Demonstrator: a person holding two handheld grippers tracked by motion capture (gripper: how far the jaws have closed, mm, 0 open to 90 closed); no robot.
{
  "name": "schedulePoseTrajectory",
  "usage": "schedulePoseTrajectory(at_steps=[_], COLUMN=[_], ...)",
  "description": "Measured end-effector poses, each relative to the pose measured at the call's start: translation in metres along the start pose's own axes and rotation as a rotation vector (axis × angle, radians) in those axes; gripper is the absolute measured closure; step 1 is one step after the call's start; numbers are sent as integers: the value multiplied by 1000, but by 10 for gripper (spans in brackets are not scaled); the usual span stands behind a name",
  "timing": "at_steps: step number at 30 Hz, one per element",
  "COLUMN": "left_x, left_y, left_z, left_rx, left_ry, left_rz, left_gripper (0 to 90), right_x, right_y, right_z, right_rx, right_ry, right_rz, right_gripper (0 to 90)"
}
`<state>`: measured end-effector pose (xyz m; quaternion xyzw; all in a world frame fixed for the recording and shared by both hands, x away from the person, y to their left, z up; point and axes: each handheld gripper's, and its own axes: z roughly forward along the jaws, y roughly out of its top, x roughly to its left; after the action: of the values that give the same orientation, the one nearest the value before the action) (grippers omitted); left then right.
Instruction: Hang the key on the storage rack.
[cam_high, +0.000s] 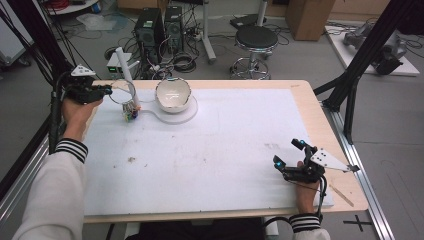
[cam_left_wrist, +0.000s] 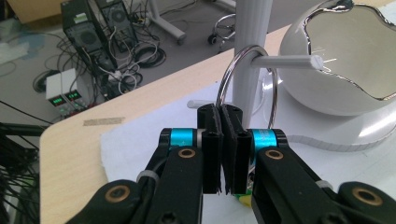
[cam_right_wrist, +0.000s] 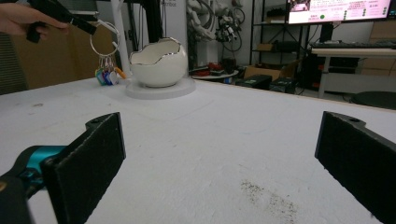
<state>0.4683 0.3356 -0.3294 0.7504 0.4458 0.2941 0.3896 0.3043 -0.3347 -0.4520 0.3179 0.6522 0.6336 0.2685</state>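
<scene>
The left claw pinches the key ring already looped over the stand's peg, only letting go remains; the right claw rests wide open and empty.

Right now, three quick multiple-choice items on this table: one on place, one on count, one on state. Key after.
1. Where does the key ring hang?
A. On a peg of the white post
B. Inside the bowl
C. Flat on the mat

2. How many bowls stand on the table?
A. Three
B. Two
C. One

3. How do the jaws of the right claw stand?
A. Shut on the key ring
B. Wide apart, nothing between them
C. Shut on the bowl

Key: 1 A, the left claw view shows the ring looped over the peg, with the left claw pinching the ring's near side. 2 C, a single white egg-shaped bowl sits on its round base. 3 B, the right claw view shows bare mat between its two pads.
</scene>
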Motion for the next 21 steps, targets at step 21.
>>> schedulePoseTrajectory(at_steps=[21], left_x=[-9], left_y=[-3], left_z=[1], left_rx=[-41], left_ry=[-25], left_rz=[37], left_gripper=[606], right_x=[0], right_y=[0], right_z=[0], right_rx=[-2], right_ry=[1], right_rz=[-1], right_gripper=[12])
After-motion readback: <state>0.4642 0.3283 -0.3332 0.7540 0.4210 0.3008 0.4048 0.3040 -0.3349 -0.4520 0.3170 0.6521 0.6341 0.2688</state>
